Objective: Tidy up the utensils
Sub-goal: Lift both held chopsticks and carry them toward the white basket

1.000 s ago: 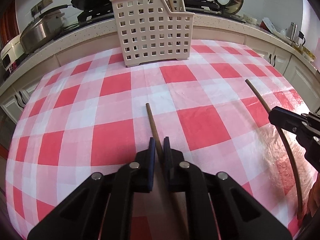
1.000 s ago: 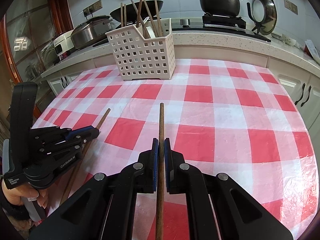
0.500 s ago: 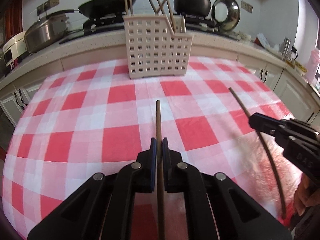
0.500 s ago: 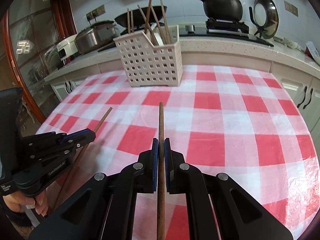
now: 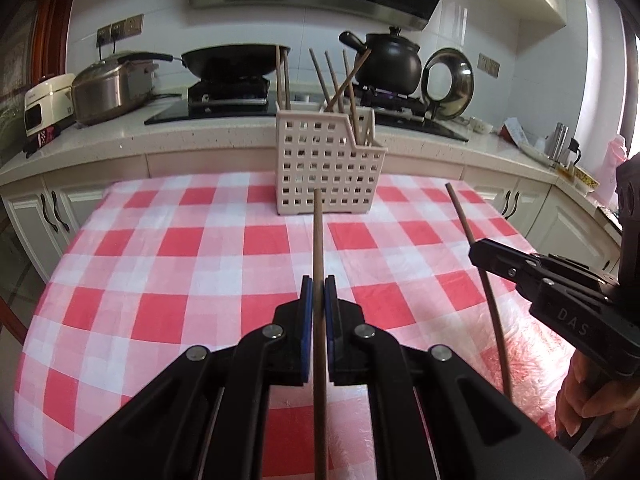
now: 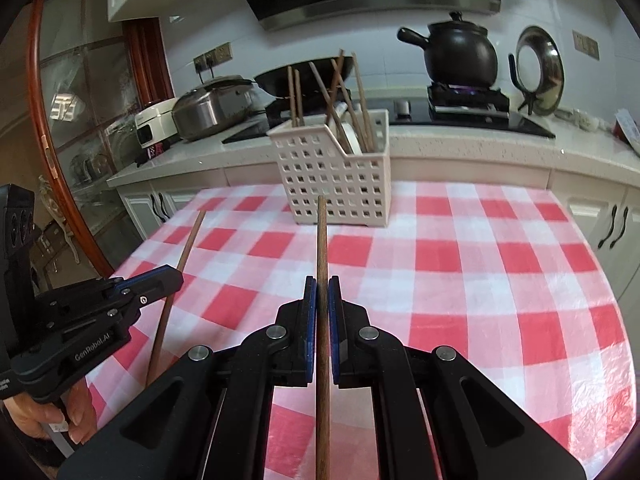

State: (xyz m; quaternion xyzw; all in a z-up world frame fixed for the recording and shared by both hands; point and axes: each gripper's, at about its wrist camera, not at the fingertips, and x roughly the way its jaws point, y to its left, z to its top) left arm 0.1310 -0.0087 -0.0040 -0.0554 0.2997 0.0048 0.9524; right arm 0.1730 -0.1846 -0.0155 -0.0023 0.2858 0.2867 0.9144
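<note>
- Kitchen: checked cloth (image 5: 168,264) on the counter, stove behind with wok (image 5: 236,60), black pot (image 5: 390,62), pan lid (image 5: 450,80); cooker (image 5: 110,90) at far left.
- Left tool (image 5: 319,294): jaws narrow, clamped on a chopstick (image 5: 318,240). Stick runs straight ahead between the blue pads, tip pointing at the basket (image 5: 324,172).
- Right tool (image 6: 322,294): same, pinched on its own stick (image 6: 321,240), tip aimed at the basket's front wall.
- Basket sits ahead of both tools at the far edge of the cloth, just in front of the stove counter; several chopsticks (image 5: 340,80) already stand in it, leaning.
- From the left wrist, the right tool shows to the right, side-on, stick through its tip.
- From the right wrist, the left tool is to the left, a hand (image 6: 52,412) under it.
- Both held sticks are clear of the cloth.
</note>
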